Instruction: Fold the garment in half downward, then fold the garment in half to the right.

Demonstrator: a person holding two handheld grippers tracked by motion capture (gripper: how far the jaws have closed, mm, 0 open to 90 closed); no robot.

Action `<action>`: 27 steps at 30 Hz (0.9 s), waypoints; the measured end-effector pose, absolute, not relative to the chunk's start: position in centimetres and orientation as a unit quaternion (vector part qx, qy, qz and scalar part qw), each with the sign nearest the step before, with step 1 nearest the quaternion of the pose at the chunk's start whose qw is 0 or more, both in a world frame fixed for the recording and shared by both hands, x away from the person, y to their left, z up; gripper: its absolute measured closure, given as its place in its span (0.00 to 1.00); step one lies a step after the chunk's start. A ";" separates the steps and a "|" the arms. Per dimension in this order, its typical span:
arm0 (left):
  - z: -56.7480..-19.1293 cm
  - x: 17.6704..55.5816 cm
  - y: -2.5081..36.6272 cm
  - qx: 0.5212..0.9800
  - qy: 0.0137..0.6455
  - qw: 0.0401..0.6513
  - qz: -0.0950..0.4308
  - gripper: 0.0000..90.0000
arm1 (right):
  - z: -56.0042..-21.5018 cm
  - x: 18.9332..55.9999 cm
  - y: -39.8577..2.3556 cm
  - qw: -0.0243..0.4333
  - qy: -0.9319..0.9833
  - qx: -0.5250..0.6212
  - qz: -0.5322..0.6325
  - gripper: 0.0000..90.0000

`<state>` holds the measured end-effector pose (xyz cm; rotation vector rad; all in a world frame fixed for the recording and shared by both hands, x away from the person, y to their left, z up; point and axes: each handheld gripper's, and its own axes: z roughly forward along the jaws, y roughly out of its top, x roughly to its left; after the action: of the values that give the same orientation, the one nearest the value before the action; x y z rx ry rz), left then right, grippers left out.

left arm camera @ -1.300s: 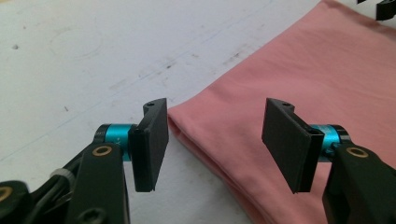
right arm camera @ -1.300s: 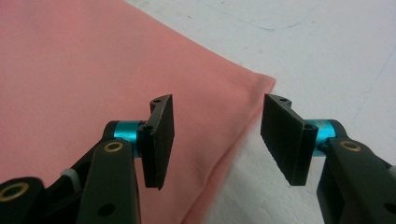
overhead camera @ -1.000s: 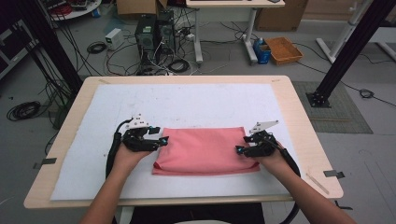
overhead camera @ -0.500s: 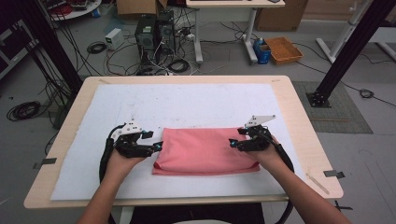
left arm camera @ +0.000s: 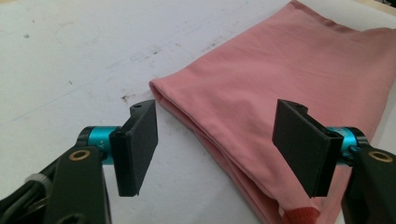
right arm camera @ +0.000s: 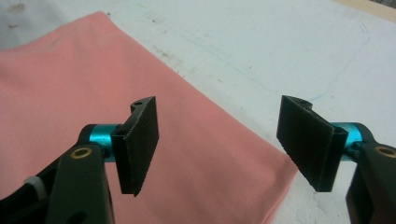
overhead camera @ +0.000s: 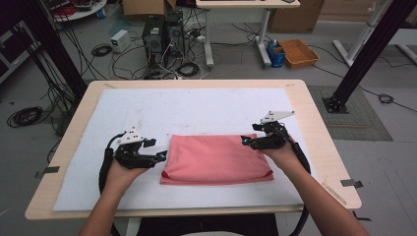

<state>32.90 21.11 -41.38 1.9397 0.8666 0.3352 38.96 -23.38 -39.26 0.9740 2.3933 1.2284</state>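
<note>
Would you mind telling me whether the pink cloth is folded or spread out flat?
Folded. The cloth lies as a neat rectangle on the white mat, and the left gripper view shows stacked layers along its rounded edge.

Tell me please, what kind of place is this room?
Most likely a robotics lab or workshop rather than a home. Desktop computer towers stand on the floor among loose cables, black metal frame posts stand around the wooden table, and a person holds instrumented grippers beside a folded pink cloth.
</note>
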 end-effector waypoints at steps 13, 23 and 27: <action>-42.0 32.4 21.2 0.799 0.340 0.483 0.111 0.27 | -39.2 39.7 -23.1 0.124 0.826 0.330 0.440 0.24; -42.5 32.0 20.0 0.816 0.341 0.455 0.103 0.27 | -37.4 40.0 -21.0 0.124 0.826 0.311 0.453 0.24; -43.4 32.2 19.6 0.830 0.344 0.427 0.103 0.27 | -37.3 40.2 -19.8 0.120 0.832 0.302 0.449 0.24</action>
<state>32.16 19.57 -43.39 2.0739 0.8593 0.2566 40.16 -19.76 -37.26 0.8818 2.4316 1.3117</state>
